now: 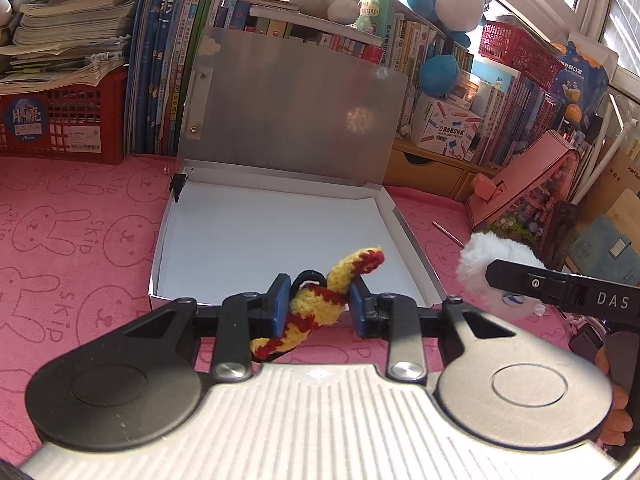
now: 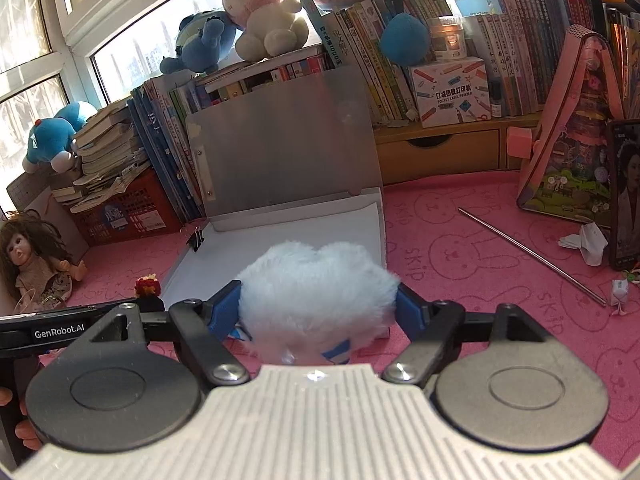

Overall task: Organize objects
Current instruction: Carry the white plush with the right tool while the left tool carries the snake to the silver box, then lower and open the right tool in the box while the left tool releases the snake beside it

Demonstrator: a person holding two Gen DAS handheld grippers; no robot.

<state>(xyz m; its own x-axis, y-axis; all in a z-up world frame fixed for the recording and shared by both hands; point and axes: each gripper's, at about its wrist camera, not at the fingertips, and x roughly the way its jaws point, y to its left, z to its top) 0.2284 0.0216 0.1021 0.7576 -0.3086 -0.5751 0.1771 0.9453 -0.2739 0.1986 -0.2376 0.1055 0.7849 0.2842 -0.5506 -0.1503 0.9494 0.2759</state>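
An open flat white box (image 1: 224, 240) with a raised silver lid (image 1: 292, 112) lies on the pink mat; it also shows in the right wrist view (image 2: 224, 256). My left gripper (image 1: 320, 304) is shut on a yellow and red crocheted toy (image 1: 320, 300) with a black loop, held at the box's near edge. My right gripper (image 2: 318, 308) is shut on a fluffy white plush toy (image 2: 316, 284), held at the box's near right corner. That plush (image 1: 480, 264) and the right gripper's finger (image 1: 560, 292) show at the right of the left wrist view.
Rows of books (image 2: 400, 68), plush toys (image 2: 260, 12) and a red crate (image 1: 60, 120) line the back. A doll (image 2: 32, 260) sits at the left. A metal rod (image 2: 532, 256), crumpled paper (image 2: 584, 244) and a pink stand (image 2: 568, 140) lie to the right.
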